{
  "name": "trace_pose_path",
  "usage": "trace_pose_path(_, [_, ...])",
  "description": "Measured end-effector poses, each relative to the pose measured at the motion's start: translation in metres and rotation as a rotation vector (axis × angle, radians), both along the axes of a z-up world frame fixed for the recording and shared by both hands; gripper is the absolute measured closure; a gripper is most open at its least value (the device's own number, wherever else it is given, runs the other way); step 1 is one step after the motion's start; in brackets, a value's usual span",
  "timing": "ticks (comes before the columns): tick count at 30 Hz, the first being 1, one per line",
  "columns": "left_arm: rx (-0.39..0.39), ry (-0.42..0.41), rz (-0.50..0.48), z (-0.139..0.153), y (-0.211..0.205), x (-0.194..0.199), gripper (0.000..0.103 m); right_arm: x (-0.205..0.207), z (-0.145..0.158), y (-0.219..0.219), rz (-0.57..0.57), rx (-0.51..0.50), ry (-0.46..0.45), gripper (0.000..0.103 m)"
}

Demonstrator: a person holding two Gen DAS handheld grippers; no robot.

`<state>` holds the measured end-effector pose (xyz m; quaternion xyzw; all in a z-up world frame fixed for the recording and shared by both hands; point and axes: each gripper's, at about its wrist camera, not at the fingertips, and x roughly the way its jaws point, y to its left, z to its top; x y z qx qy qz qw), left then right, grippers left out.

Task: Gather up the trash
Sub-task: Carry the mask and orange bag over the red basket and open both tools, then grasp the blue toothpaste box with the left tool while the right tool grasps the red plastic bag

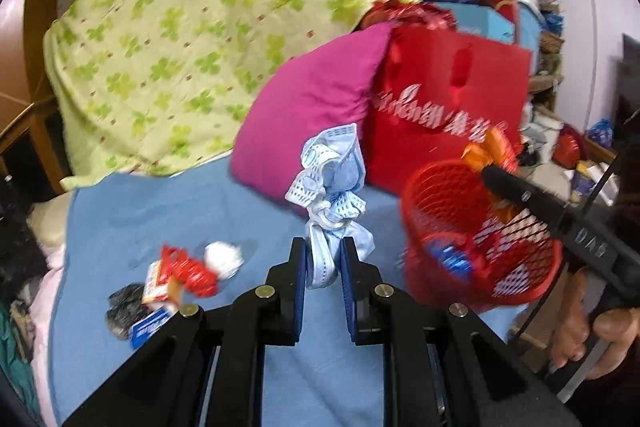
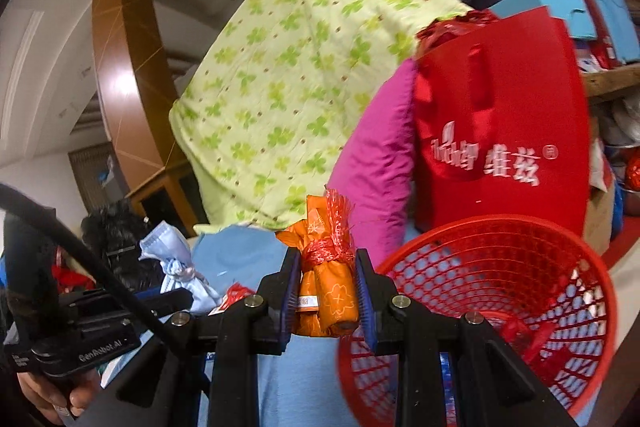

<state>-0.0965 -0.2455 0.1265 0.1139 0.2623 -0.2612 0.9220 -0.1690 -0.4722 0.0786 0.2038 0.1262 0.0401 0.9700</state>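
My left gripper is shut on a crumpled light-blue face mask and holds it above the blue bed sheet. My right gripper is shut on an orange wrapper bundle tied with red plastic, just left of the red mesh basket. In the left wrist view the basket stands to the right with some trash inside, and the right gripper holds the orange bundle over its rim. A heap of trash lies on the sheet at left: red wrappers, a white wad, a dark ball.
A magenta pillow, a red tote bag and a green clover quilt pile up behind. Cluttered shelves stand at right. The left gripper with the mask shows at left in the right wrist view.
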Motion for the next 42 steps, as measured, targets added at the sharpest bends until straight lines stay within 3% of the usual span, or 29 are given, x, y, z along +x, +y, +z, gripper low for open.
trace_pose_path(8, [-0.057, -0.015, -0.138, 0.018, -0.046, -0.009, 0.085, -0.019, -0.004, -0.046, -0.082, 0.11, -0.018, 0.075])
trace_pose_path(19, [-0.06, 0.086, -0.252, -0.001, -0.107, -0.005, 0.082, -0.029, -0.017, -0.088, -0.174, 0.257, 0.004, 0.072])
trace_pose_path(21, [-0.062, 0.094, -0.262, -0.005, -0.113, -0.004, 0.075, -0.029, -0.02, -0.094, -0.181, 0.291, 0.017, 0.072])
trace_pose_path(23, [-0.062, 0.098, -0.26, -0.009, -0.115, -0.004, 0.062, -0.027, -0.023, -0.098, -0.188, 0.316, 0.029, 0.072])
trace_pose_path(24, [-0.065, 0.098, -0.252, -0.01, -0.114, -0.003, 0.05, -0.027, -0.023, -0.1, -0.19, 0.327, 0.036, 0.071])
trace_pose_path(25, [-0.072, 0.097, -0.244, -0.012, -0.111, -0.002, 0.044, -0.026, -0.024, -0.101, -0.188, 0.336, 0.04, 0.07])
trace_pose_path(28, [-0.09, 0.095, -0.224, -0.013, -0.098, 0.001, 0.044, -0.023, -0.022, -0.099, -0.192, 0.34, 0.032, 0.054])
trace_pose_path(29, [-0.091, 0.098, -0.214, -0.014, -0.092, 0.004, 0.044, -0.023, -0.021, -0.096, -0.189, 0.342, 0.02, 0.041])
trace_pose_path(30, [-0.094, 0.101, -0.2, -0.015, -0.086, 0.006, 0.044, -0.024, -0.02, -0.093, -0.183, 0.34, 0.01, 0.038])
trace_pose_path(37, [-0.08, 0.091, -0.055, -0.033, -0.017, 0.021, 0.04, -0.017, -0.002, -0.049, -0.162, 0.191, -0.05, 0.039])
trace_pose_path(42, [-0.068, 0.079, 0.088, -0.047, 0.051, 0.033, 0.037, -0.007, 0.012, 0.004, -0.08, 0.06, -0.112, 0.039])
